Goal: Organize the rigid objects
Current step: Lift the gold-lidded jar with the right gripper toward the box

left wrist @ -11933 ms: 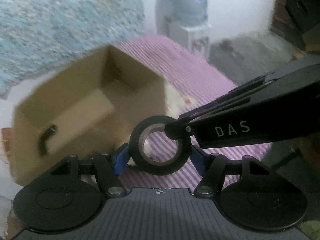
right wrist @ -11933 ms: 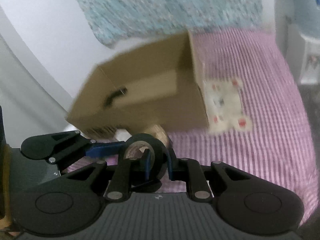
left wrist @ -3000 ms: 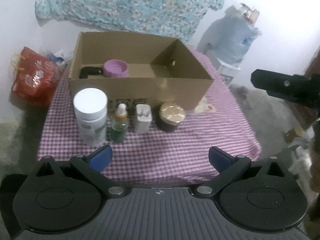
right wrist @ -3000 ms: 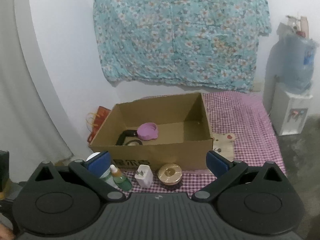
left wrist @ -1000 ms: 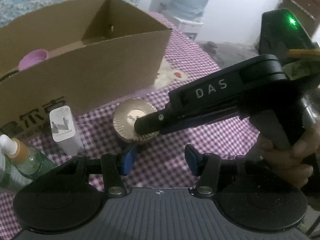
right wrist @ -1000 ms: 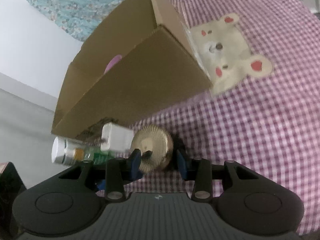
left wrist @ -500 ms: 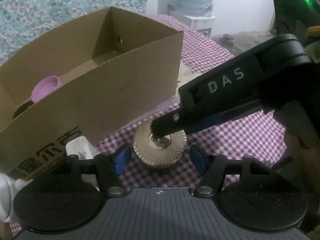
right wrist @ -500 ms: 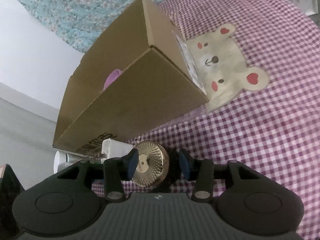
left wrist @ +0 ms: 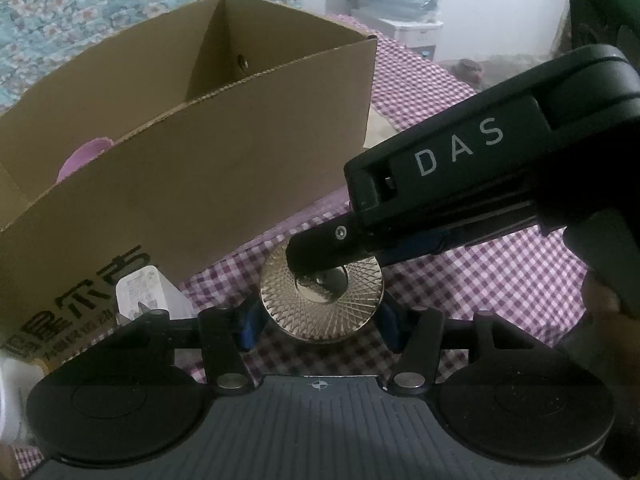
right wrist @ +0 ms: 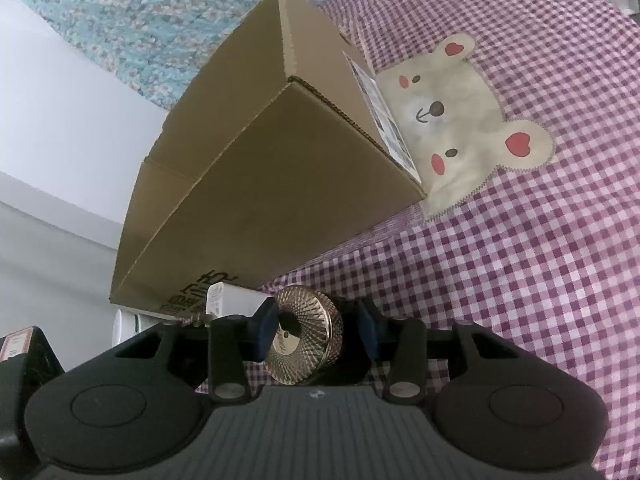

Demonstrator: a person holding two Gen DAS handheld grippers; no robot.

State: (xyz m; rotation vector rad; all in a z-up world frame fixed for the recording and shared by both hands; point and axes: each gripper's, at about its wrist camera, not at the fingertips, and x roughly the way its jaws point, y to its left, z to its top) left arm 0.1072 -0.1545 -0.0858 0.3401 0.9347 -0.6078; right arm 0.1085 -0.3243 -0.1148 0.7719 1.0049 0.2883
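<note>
Gold-lidded jar point(left wrist: 322, 302) sits on the checked tablecloth point(left wrist: 500, 288), just in front of the cardboard box point(left wrist: 192, 168), near the box's right corner. Both tongs are on it at once. From the left wrist view we see the left gripper point(left wrist: 319, 326) with one blue pad on each side of the jar; its jaws are closing, narrow, the jar between them, and we cannot tell if the pads press yet. The right gripper point(left wrist: 332, 258) comes in from the right across the lid, its black finger tip lying over the lid's middle. From the right wrist view the right gripper point(right wrist: 318, 334) also straddles the jar point(right wrist: 306, 346): left blue pad looks touching the ribbed lid edge, right pad sits by the dark body of the jar; jaws closing here too, narrow, firm contact not clear. The jar looks tilted toward that camera, though the fisheye lens may add to this. Just left of the jar stands a white charger plug point(left wrist: 142, 292), touching or nearly touching the box front. A white bottle point(right wrist: 126, 326) shows further left, mostly hidden. Inside the box we see a purple lid point(left wrist: 82, 158) by the near wall. A bear patch point(right wrist: 468, 116) lies on the cloth right of the box. A floral curtain point(left wrist: 120, 4) hangs behind.
</note>
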